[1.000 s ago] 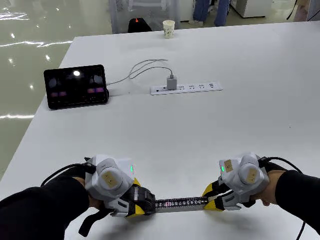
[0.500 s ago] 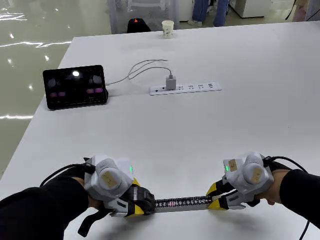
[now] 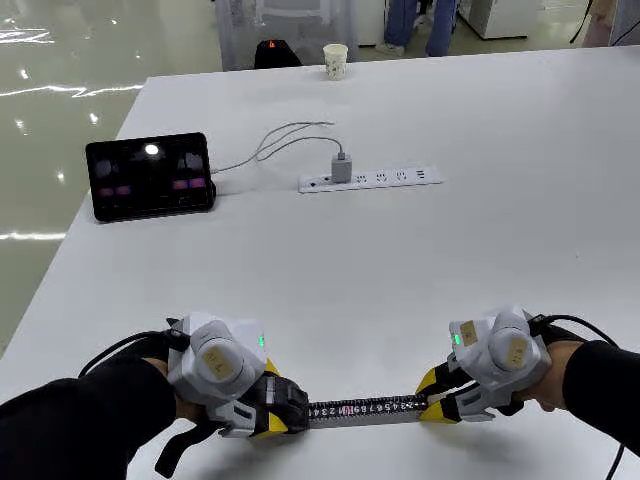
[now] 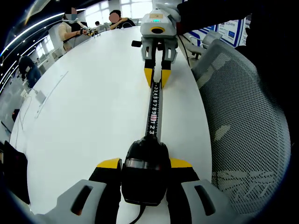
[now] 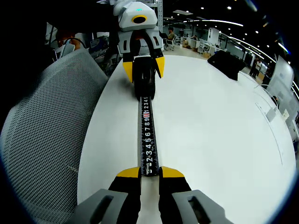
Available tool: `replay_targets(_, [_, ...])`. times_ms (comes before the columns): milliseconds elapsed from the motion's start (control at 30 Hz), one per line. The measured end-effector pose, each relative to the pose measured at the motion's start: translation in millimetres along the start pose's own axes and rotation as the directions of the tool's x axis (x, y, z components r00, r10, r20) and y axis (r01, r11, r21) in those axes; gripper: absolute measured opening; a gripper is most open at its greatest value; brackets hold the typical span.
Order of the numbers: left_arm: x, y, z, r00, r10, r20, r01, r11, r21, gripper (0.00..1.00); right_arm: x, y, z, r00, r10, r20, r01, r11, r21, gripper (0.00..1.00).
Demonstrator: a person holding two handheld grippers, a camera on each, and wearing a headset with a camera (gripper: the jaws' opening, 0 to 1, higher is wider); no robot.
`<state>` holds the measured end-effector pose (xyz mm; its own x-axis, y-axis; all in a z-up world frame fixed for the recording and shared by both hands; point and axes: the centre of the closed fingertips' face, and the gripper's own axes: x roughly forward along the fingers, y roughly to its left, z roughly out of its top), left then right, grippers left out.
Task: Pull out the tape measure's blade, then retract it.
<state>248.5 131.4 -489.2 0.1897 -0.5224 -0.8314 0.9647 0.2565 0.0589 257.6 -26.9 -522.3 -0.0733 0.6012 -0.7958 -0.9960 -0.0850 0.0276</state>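
A black tape measure case sits at the near table edge, clamped between the yellow-tipped jaws of my left gripper; in the left gripper view the case fills the gap between the jaws of that gripper. A dark numbered blade runs rightward from it to my right gripper, which is shut on the blade's end. In the right gripper view the blade stretches from the right gripper away to the case. The blade lies low over the white table.
On the white table farther away lie a black tablet, a white power strip with a plugged charger and cable, and a paper cup at the far edge. A mesh chair stands just off the near edge.
My right gripper has moved rightward with the blade's end, drawing more blade out of the case. The left gripper holds the case about where it was.
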Motion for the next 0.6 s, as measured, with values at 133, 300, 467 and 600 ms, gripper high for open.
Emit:
replay_targets(133, [0.0,0.2,-0.2,1.0000,0.002,0.002,-0.002,1.000,-0.002,0.31,-1.9,-0.7,-3.2,1.0000,-0.002,-0.004,0.002,1.000,0.002,0.10])
replay_targets(300, [0.3,1.1,-0.1,1.0000,0.007,0.004,-0.007,1.000,-0.012,0.31,-4.4,-1.9,-5.5,0.9999,-0.001,-0.010,0.001,1.000,0.000,0.10])
replay_targets(467, [0.2,1.5,-0.1,1.0000,0.008,0.003,-0.008,1.000,-0.012,0.31,-6.1,-3.3,-7.3,0.9999,-0.001,-0.015,0.001,1.000,-0.001,0.10])
replay_targets(600, [0.1,1.4,0.1,1.0000,0.007,0.003,-0.007,1.000,-0.010,0.31,-8.0,-4.2,-9.9,0.9998,-0.003,-0.018,0.003,1.000,0.002,0.10])
